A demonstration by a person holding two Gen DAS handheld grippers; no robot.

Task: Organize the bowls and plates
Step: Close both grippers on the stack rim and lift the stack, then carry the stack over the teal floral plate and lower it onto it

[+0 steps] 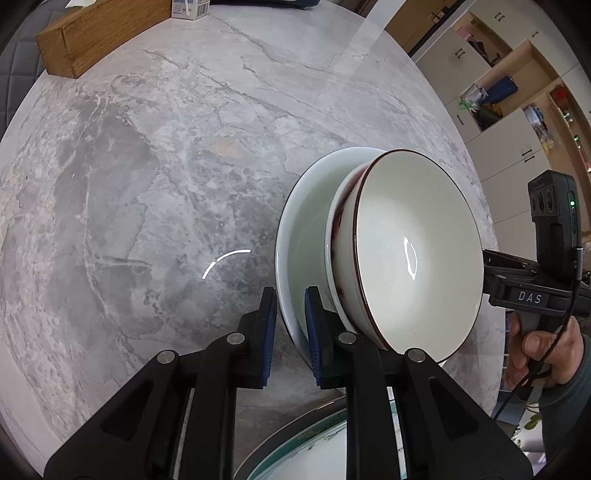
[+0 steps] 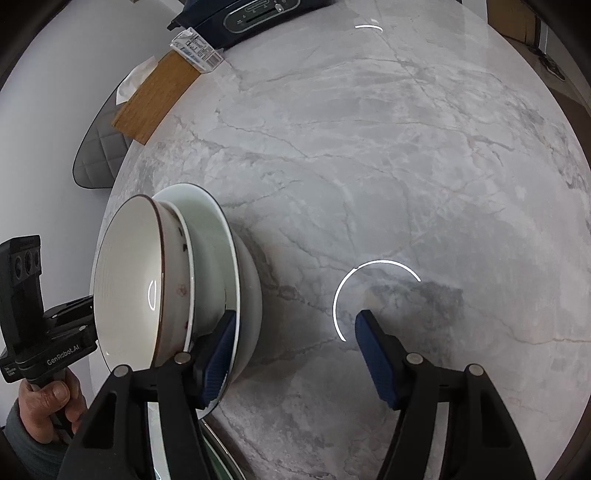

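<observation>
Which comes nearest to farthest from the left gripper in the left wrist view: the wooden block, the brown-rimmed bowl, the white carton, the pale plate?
1. pale plate: its rim sits between the left gripper fingers.
2. brown-rimmed bowl: nested in the plate, just right.
3. wooden block: far upper left table edge.
4. white carton: just beyond the block, at the top.

We see the stack of bowls [image 1: 388, 251] standing on the table [image 1: 147, 184], a smaller bowl [image 1: 413, 254] nested in a wider one [image 1: 306, 229] whose rim sits between the left gripper's [image 1: 290, 332] fingers. At the table's far edge lies a wooden box [image 2: 159, 99], a small carton [image 2: 197, 50] touching its far end. The right gripper [image 2: 295, 358] reaches over the table to the stack's right, its left finger against the wider bowl.
</observation>
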